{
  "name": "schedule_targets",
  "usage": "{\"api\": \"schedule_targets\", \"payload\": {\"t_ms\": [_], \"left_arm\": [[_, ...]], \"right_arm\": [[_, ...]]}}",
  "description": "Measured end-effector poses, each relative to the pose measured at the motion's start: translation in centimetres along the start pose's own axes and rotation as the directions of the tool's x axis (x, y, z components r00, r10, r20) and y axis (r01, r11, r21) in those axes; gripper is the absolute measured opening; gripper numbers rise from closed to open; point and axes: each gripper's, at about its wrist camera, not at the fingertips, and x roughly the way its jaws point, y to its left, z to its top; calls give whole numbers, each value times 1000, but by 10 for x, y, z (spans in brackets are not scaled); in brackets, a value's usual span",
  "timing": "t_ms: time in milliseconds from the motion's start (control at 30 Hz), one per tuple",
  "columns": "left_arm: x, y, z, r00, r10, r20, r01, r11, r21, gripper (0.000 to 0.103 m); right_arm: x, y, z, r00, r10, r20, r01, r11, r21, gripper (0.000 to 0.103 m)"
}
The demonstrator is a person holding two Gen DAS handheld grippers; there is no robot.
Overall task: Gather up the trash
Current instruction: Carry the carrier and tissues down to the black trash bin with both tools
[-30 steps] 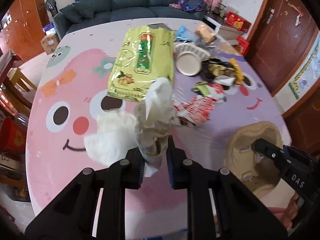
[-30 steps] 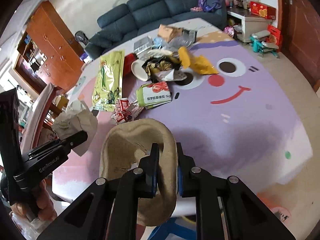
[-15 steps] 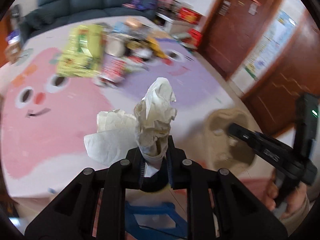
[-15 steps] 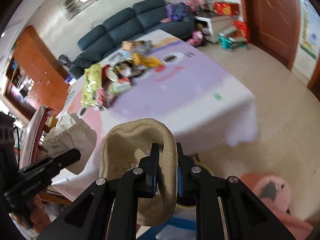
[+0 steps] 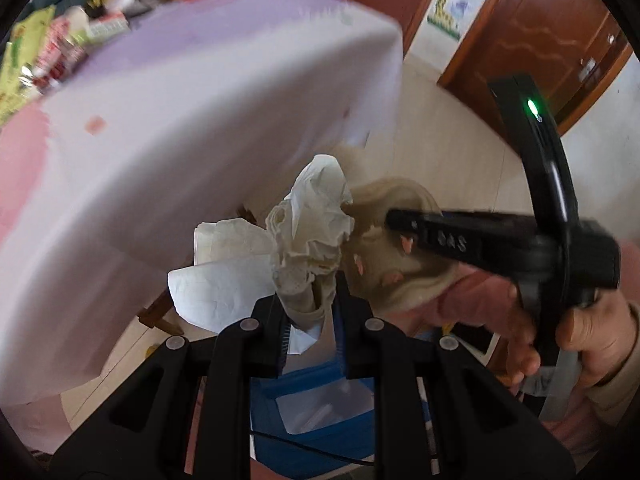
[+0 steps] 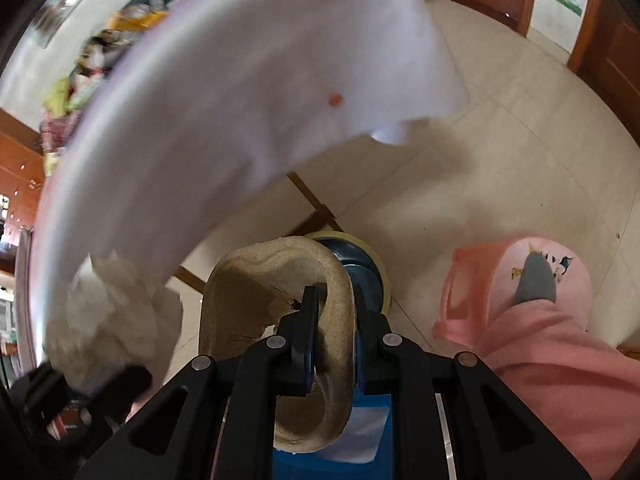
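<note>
Left gripper (image 5: pixel 310 316) points steeply down past the table edge, jaws clamped on a wad of crumpled tissue (image 5: pixel 310 236). The wad stands up out of the jaws; a flatter white sheet of it sticks out to the left. Below the fingers lies a blue bin (image 5: pixel 320 412) with a pale liner, partly hidden by the gripper body.

Right gripper (image 6: pixel 336 340) also points down, jaws closed on the rim of a tan pulp tray (image 6: pixel 276 292). The rim is pinched between the pads; the tray's hollow faces the camera and its lower end hangs below the fingers. Directly under it, the blue bin (image 6: pixel 372 440) shows between the finger arms, with a round blue object with a yellowish rim (image 6: pixel 360 264) just behind the tray.

In the left view the right gripper (image 5: pixel 400 220) comes in from the right with the tray (image 5: pixel 400 240) at its tip, close beside the tissue; a hand (image 5: pixel 580 328) grips its handle. In the right view the tissue (image 6: pixel 116 316) sits at lower left, blurred.

Tablecloth (image 5: pixel 200 120) hangs white over the table edge, above both grippers. Remaining wrappers (image 5: pixel 60 40) lie far back on the table top, blurred. Pink stool (image 6: pixel 520 280) stands on the tile floor at right, a grey sock (image 6: pixel 536 280) resting on it, pink trouser leg (image 6: pixel 560 368) below.
</note>
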Motion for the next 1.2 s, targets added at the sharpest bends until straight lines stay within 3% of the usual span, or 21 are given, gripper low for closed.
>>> {"api": "schedule_targets", "payload": {"t_ms": [333, 767, 833, 900, 933, 1200], "left_arm": [[82, -6, -7, 995, 53, -85, -49, 998, 44, 15], [164, 27, 10, 977, 65, -204, -60, 998, 31, 25], [170, 29, 12, 971, 73, -226, -69, 997, 27, 25], [174, 34, 14, 969, 75, -237, -73, 997, 15, 25], [177, 37, 13, 970, 69, -234, -69, 998, 10, 25], [185, 47, 8, 968, 82, -239, -90, 996, -26, 26]], "right_arm": [[62, -33, 5, 998, -19, -58, 23, 997, 71, 14], [135, -7, 28, 983, -18, -185, 30, 998, 60, 16], [139, -2, 28, 981, 0, -195, 10, 999, 51, 22], [142, 2, 26, 981, 27, -193, -18, 999, 49, 44], [141, 3, 27, 981, 39, -190, -30, 998, 51, 47], [141, 7, 32, 982, 74, -175, -58, 994, 95, 52]]}}
